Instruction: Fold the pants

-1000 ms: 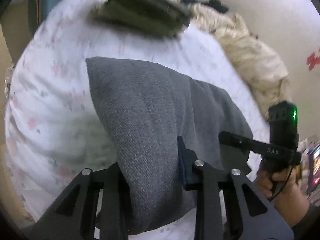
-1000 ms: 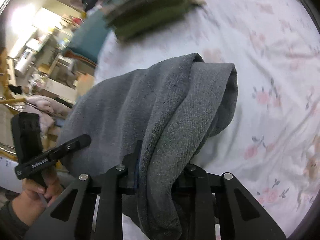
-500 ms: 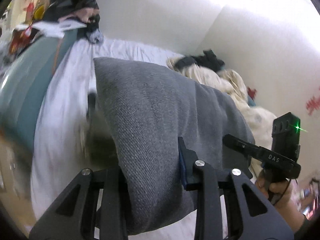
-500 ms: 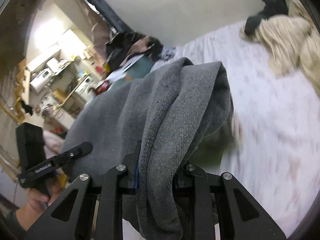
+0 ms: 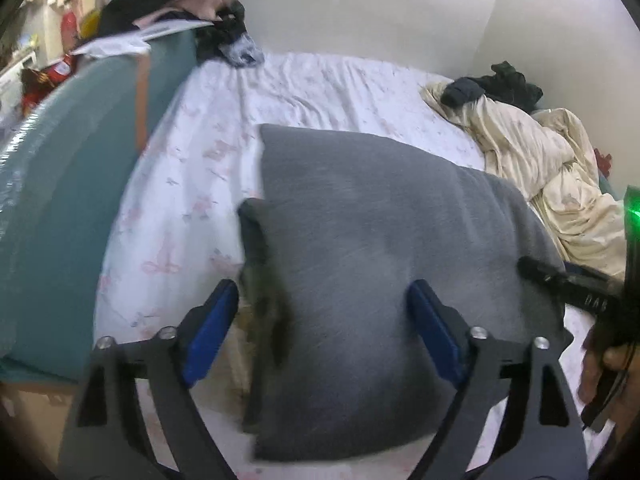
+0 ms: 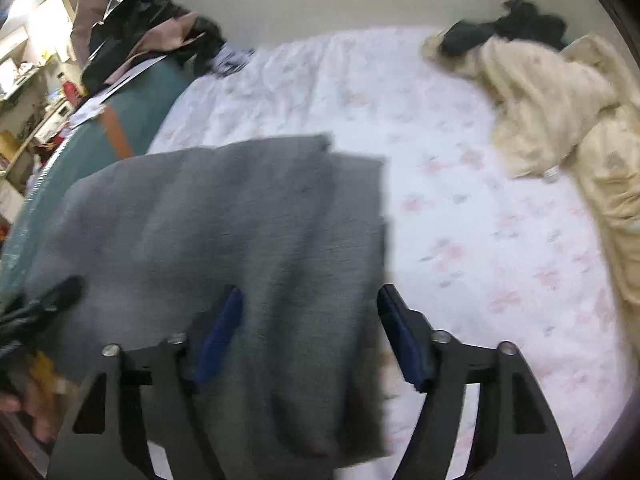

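Note:
The grey pants [image 5: 380,260] lie folded in a thick rectangle on the flowered bed sheet [image 5: 192,184]. A dark olive fabric edge [image 5: 266,304] shows under their left side. My left gripper [image 5: 322,320] straddles the near left part of the pants; its jaws are opening and the blue pads stand off the cloth. In the right wrist view the same pants [image 6: 224,232] lie between the blue pads of my right gripper [image 6: 310,332], whose jaws are also opening without pressing on the cloth. The picture is motion-blurred.
A crumpled cream blanket [image 5: 552,184] with dark clothes [image 5: 500,84] on it fills the bed's far right. A teal padded edge [image 5: 80,180] runs along the left, topped by a heap of clothes [image 5: 180,4]. A white wall stands behind. A hand [image 5: 604,368] holds the right gripper's handle.
Both grippers carried the folded grey pants across the bed while shut on them. Now both pairs of jaws have spread apart and the pants rest on the bed.

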Demonstrator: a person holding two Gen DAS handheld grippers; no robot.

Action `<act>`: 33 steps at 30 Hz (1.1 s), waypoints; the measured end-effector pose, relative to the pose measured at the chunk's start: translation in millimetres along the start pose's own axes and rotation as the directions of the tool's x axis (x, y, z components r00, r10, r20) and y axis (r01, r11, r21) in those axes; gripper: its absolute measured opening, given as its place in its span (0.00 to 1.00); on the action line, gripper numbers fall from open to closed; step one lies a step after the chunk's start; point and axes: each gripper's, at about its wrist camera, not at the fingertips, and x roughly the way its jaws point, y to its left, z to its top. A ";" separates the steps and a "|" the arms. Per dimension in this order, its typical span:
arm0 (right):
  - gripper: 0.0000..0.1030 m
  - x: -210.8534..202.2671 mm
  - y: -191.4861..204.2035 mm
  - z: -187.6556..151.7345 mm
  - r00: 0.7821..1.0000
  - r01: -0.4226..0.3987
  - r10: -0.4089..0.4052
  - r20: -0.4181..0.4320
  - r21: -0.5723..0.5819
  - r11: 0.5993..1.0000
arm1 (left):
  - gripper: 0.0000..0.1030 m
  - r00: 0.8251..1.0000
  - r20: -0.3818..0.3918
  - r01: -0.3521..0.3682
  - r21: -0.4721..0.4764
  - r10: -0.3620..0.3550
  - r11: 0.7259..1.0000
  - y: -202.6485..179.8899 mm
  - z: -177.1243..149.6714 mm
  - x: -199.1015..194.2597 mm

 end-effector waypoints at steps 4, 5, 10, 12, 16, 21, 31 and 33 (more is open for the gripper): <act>0.71 -15.5 -20.8 -3.8 1.000 0.017 -0.017 0.002 0.035 0.999 | 0.87 0.994 0.054 -0.096 -0.009 0.097 0.995 12.3 -11.2 -22.6; 0.71 -23.4 -21.9 -4.7 0.998 0.063 -0.063 0.027 0.015 0.998 | 0.87 0.990 0.056 -0.126 -0.015 0.127 0.992 16.4 -14.7 -28.2; 0.71 -63.3 -34.4 -18.7 0.997 0.022 -0.025 0.069 0.048 0.999 | 0.87 0.979 0.054 -0.192 -0.052 0.195 0.980 28.6 -34.7 -55.9; 0.74 -83.7 -29.3 -32.0 0.995 -0.033 0.029 0.099 0.045 0.998 | 0.86 0.981 0.069 -0.180 -0.057 0.183 0.982 25.0 -45.0 -73.1; 0.74 -132.0 -5.8 -74.1 0.981 -0.135 0.136 0.139 -0.015 0.991 | 0.86 0.983 0.133 -0.128 -0.016 0.129 0.992 2.6 -76.5 -121.2; 0.86 -184.5 15.3 -130.1 0.963 -0.173 0.173 0.208 -0.018 0.985 | 0.86 0.982 0.188 -0.013 -0.045 0.021 0.999 -18.7 -132.3 -183.2; 1.00 -291.0 66.7 -245.3 0.931 -0.137 0.168 0.323 -0.117 0.984 | 0.92 0.954 0.301 -0.016 0.001 0.015 1.000 -60.2 -241.8 -308.7; 1.00 -315.5 73.3 -270.3 0.921 -0.122 0.157 0.357 -0.120 0.985 | 0.94 0.952 0.307 -0.008 -0.015 0.012 1.000 -63.0 -259.6 -327.5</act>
